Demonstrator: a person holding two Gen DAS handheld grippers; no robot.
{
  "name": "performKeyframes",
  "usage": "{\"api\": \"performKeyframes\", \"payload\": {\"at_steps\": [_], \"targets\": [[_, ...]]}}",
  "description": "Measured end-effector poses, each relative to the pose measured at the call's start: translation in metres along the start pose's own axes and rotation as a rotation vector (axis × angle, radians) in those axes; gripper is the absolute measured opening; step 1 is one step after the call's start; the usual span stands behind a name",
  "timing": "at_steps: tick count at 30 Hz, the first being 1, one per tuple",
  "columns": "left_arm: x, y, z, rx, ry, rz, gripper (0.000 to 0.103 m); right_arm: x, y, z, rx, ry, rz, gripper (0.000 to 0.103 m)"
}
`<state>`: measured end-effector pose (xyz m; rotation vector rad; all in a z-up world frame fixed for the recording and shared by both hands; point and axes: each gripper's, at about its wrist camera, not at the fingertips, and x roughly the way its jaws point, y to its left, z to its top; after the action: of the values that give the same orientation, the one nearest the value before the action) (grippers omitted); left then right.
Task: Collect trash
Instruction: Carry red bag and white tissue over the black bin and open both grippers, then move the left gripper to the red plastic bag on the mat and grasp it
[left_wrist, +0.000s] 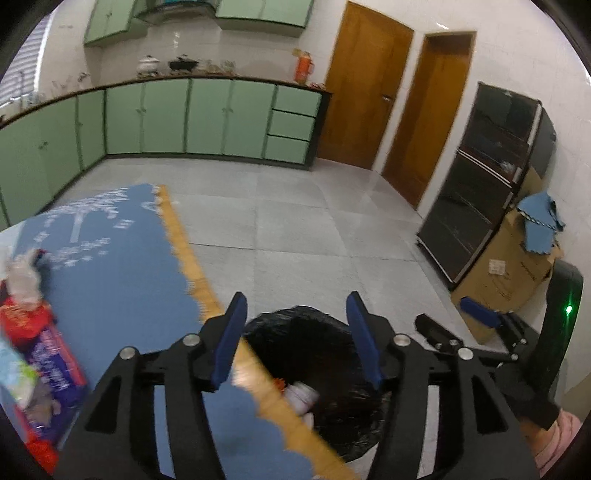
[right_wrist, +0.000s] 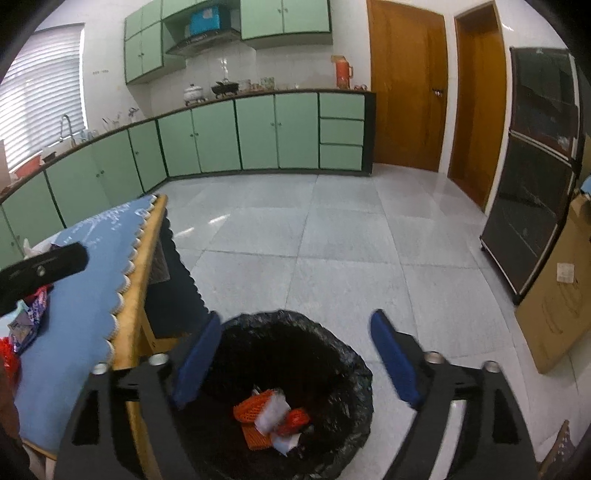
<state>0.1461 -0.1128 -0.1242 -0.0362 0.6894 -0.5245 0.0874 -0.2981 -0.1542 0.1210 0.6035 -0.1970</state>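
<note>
A bin lined with a black bag (right_wrist: 332, 354) stands on the floor beside the table; it also shows in the left wrist view (left_wrist: 325, 332). Orange net and white paper trash (right_wrist: 271, 413) lie inside it. My right gripper (right_wrist: 295, 358) is open and empty, right above the bin. My left gripper (left_wrist: 297, 334) is open and empty, over the table edge and the bin. Loose trash lies on the blue tablecloth (left_wrist: 122, 280): a purple wrapper (left_wrist: 55, 373), a red wrapper (left_wrist: 22, 321) and crumpled clear plastic (left_wrist: 22, 277). The right gripper also shows in the left wrist view (left_wrist: 480, 314).
The wooden table edge (right_wrist: 142, 266) runs beside the bin. Green kitchen cabinets (right_wrist: 258, 133) line the far wall. A black shelf unit (right_wrist: 532, 177) and a cardboard box (right_wrist: 557, 299) stand at the right. Two wooden doors (right_wrist: 406, 88) are behind. The floor is grey tile (right_wrist: 332, 240).
</note>
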Motion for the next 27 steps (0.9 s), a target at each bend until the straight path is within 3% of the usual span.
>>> {"api": "performKeyframes", "payload": {"at_steps": [2,9,16,21,27], "targets": [[-0.019,0.015,-0.004,-0.013,-0.028,0.054,0.058,-0.005,0.013,0.005,-0.009,-0.027,0.033,0.097],[-0.079,0.063,-0.020,-0.084,-0.095,0.244,0.062,-0.017,0.080,0.017,-0.086,-0.077,0.199,0.097],[-0.127,0.101,-0.051,-0.157,-0.100,0.387,0.065,-0.026,0.145,0.014,-0.145,-0.092,0.347,0.097],[-0.147,0.121,-0.072,-0.207,-0.091,0.436,0.070,-0.035,0.178,0.008,-0.188,-0.108,0.398,0.097],[-0.148,0.136,-0.092,-0.255,-0.050,0.413,0.071,-0.040,0.197,0.002,-0.217,-0.109,0.411,0.097]]}}
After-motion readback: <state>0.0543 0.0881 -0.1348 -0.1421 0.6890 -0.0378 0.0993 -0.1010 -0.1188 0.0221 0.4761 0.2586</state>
